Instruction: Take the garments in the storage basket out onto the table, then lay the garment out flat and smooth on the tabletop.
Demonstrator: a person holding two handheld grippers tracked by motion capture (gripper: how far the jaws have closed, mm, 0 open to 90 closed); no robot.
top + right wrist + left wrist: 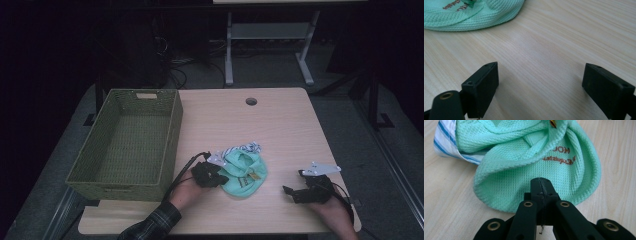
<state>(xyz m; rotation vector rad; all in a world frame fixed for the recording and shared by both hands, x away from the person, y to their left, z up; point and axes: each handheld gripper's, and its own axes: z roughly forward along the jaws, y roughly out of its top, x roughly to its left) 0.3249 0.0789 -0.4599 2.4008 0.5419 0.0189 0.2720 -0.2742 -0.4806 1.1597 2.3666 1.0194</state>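
On the light wood table [280, 125], going big to small: one green woven basket [127, 142] takes up the 9 o'clock side, long way running front to back, open top and nothing in it that I can see. My guess is it's parked there as the drop-off spot, since it sits just beside the fabric and on the left hand's side.

Next, one mint green cloth [245, 175] bunched in a heap at about 6 o'clock from the table's middle, with one blue-striped white cloth [247, 148] poking out at its 12 o'clock edge, touching or tucked under it. So two cloths, one basket.

Then two grippers. The left gripper [216, 176] sits at 9 o'clock of the mint cloth, right up against it. In the left gripper view its jaws are pressed fully together over the near fold of the mint cloth [536, 157]. Whether a pinch of fabric is actually caught between the tips I can't tell, because the seam looks closed tight. It looks like a low grab at the edge so the whole heap lifts.

The right gripper [292, 192] waits at 3 o'clock, well apart from the cloth, jaws spread wide over bare wood [541, 50], holding nothing. Probably just staying out of the way.
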